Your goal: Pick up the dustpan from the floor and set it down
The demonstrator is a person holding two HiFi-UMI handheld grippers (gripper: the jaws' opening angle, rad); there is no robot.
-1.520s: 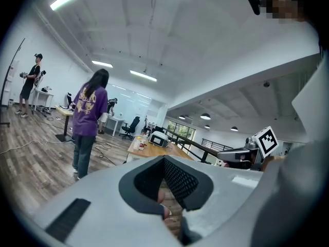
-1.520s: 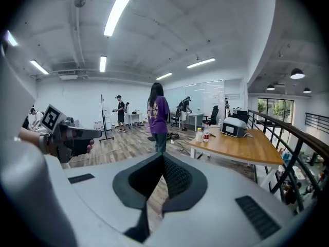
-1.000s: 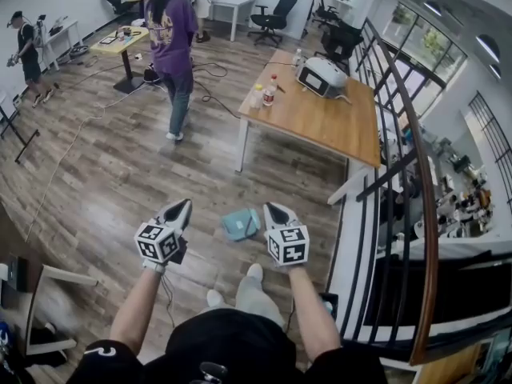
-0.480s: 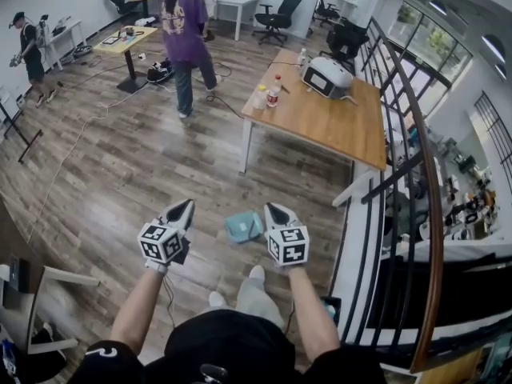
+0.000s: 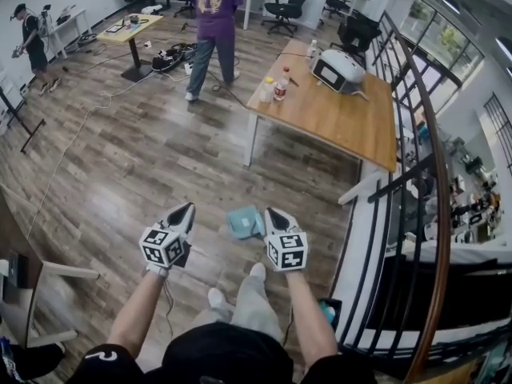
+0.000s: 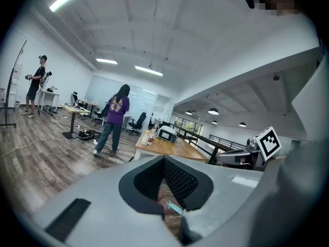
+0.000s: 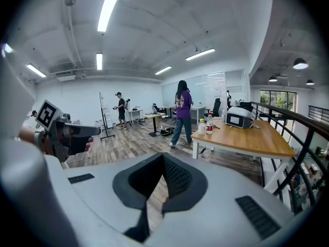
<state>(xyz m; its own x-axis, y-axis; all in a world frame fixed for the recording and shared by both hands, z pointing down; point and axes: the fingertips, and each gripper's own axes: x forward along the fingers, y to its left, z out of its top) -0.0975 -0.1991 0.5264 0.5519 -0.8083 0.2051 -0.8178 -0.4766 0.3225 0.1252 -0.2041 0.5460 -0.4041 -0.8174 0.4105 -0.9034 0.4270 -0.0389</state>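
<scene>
A teal dustpan [image 5: 244, 222] lies on the wooden floor just ahead of my feet, between the two grippers. My left gripper [image 5: 182, 213] hovers to its left, shut and holding nothing. My right gripper [image 5: 276, 215] is close beside the dustpan's right edge, also shut and empty. In the left gripper view the jaws [image 6: 164, 161] meet in a narrow notch, and a sliver of the dustpan [image 6: 174, 208] shows through it. The right gripper view shows its jaws [image 7: 162, 158] closed over bare floor, with the left gripper [image 7: 77, 131] off to the left.
A wooden table [image 5: 328, 114] with bottles and a white device stands ahead on the right. A black railing [image 5: 416, 174] runs along the right side. A person in purple [image 5: 214, 22] stands farther back among floor cables. My shoes [image 5: 254, 272] are just behind the dustpan.
Both grippers have sunk toward the floor, and the right one now sits closer to the dustpan. The person in purple has walked farther away toward the back.
</scene>
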